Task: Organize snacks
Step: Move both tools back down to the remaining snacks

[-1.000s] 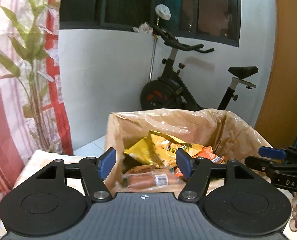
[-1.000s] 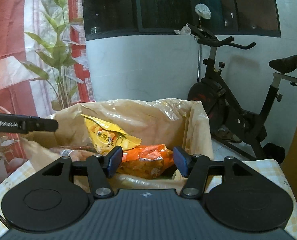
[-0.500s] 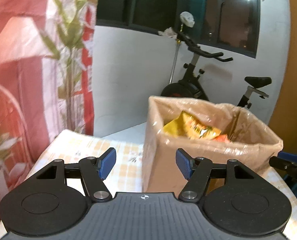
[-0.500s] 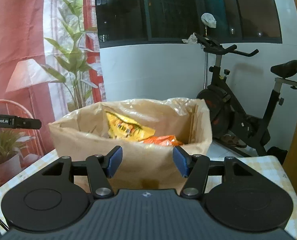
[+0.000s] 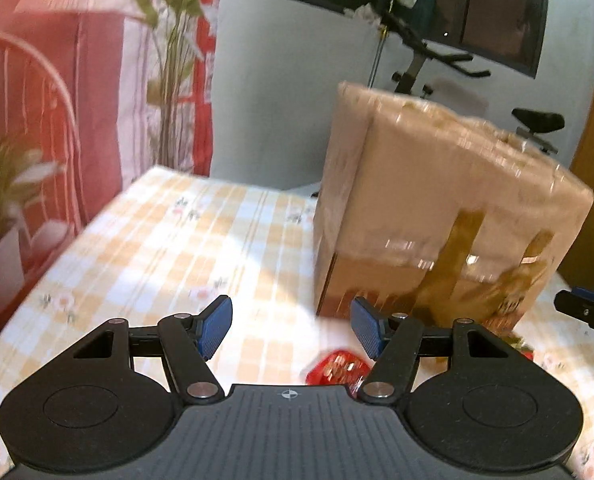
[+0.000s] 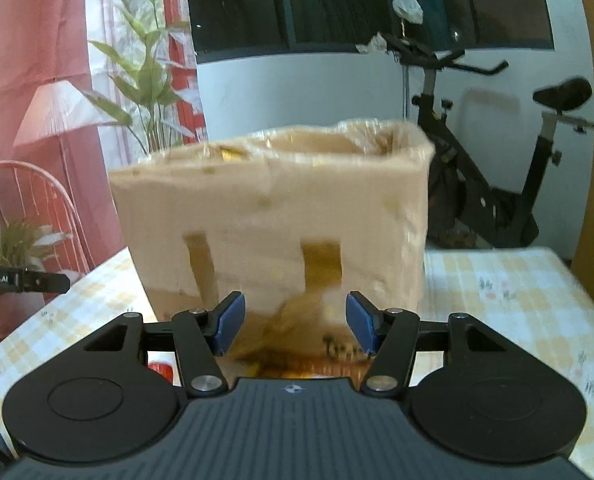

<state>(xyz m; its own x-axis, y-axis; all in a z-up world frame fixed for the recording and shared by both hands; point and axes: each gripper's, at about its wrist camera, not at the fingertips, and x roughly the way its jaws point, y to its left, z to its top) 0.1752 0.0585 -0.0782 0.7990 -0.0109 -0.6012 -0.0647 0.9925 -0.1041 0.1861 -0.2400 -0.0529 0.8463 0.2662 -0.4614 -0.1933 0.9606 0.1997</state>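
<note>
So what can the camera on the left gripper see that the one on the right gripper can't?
Only the left view shows the red snack packet lying on the tablecloth before the open left gripper.

Only the right view looks over the rim into the box, where a bit of yellow wrapper shows, past the open right gripper.

Both show the cardboard box, the exercise bike and the plant-print curtain.

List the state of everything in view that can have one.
Left tongs: open, empty.
Right tongs: open, empty.
Cardboard box: upright on the table, top open, plastic-lined.
Red snack packet: lying on the tablecloth beside the box.
</note>
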